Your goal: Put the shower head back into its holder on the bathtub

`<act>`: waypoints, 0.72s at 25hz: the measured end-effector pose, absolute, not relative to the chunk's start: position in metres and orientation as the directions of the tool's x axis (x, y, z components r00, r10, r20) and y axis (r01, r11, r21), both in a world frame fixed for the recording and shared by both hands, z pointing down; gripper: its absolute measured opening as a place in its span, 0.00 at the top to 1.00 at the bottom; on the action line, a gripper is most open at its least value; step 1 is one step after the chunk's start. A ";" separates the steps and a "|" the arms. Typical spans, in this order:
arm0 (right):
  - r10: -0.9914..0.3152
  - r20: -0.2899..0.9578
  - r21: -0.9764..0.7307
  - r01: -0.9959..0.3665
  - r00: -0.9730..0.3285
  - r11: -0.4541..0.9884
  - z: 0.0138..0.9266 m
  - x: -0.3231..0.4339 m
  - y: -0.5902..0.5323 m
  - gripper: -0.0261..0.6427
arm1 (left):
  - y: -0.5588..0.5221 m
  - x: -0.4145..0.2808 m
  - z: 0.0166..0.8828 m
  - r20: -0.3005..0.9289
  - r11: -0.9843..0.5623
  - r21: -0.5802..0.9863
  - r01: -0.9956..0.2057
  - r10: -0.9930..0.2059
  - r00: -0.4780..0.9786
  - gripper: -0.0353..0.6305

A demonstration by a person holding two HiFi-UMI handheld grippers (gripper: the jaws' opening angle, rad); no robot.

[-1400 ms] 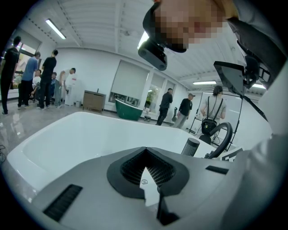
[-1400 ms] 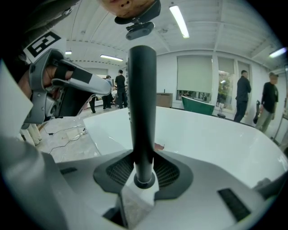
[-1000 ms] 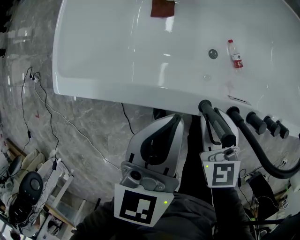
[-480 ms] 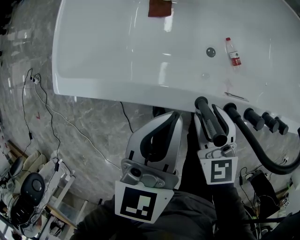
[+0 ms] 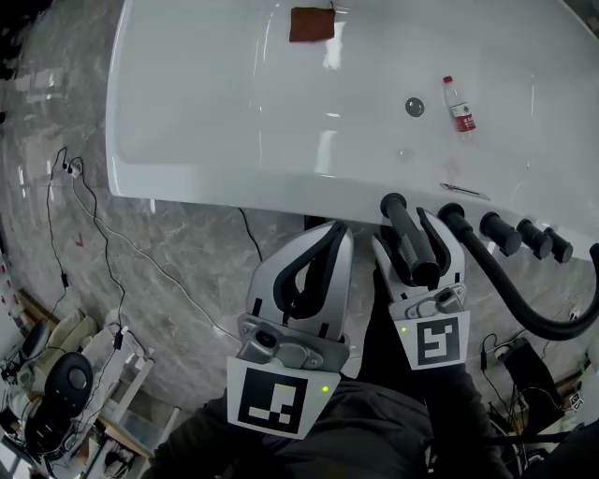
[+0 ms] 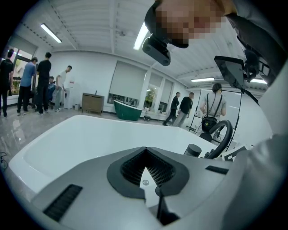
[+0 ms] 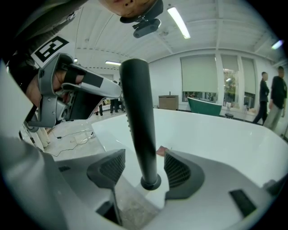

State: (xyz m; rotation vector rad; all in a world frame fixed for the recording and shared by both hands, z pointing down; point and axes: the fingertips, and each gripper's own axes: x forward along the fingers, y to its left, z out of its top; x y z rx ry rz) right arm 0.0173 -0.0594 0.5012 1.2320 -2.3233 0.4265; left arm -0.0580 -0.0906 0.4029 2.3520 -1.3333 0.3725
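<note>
Your right tool [image 7: 144, 167] has just been opening. Its view shows both pads clear of the shower head [image 7: 138, 112], which stands between them in the holder [image 7: 150, 182] on the tub [image 5: 234, 112] rim. Only the head view shows the hose [image 5: 505, 290]. Your left tool [image 6: 145, 170] is closed and empty.

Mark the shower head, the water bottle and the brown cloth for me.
shower head [image 5: 408, 236]: head view, middle of its black handle.
water bottle [image 5: 457, 106]: head view, its labelled body.
brown cloth [image 5: 311, 24]: head view, its centre.
</note>
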 end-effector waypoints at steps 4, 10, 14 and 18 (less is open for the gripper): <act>-0.684 0.551 -0.040 -0.833 -0.479 0.551 0.501 0.017 -0.058 0.56 | -0.089 -0.055 0.401 0.420 -0.468 0.217 -0.857 -0.747 0.515 0.94; -0.690 0.545 -0.028 -0.833 -0.476 0.552 0.501 0.019 -0.058 0.56 | -0.087 -0.053 0.402 0.418 -0.472 0.215 -0.855 -0.747 0.518 0.94; -0.691 0.539 -0.024 -0.829 -0.482 0.559 0.498 0.016 -0.058 0.56 | -0.086 -0.052 0.401 0.418 -0.476 0.217 -0.852 -0.744 0.522 0.94; -0.689 0.543 -0.027 -0.831 -0.479 0.556 0.498 0.016 -0.057 0.56 | -0.086 -0.052 0.401 0.418 -0.478 0.219 -0.851 -0.742 0.524 0.94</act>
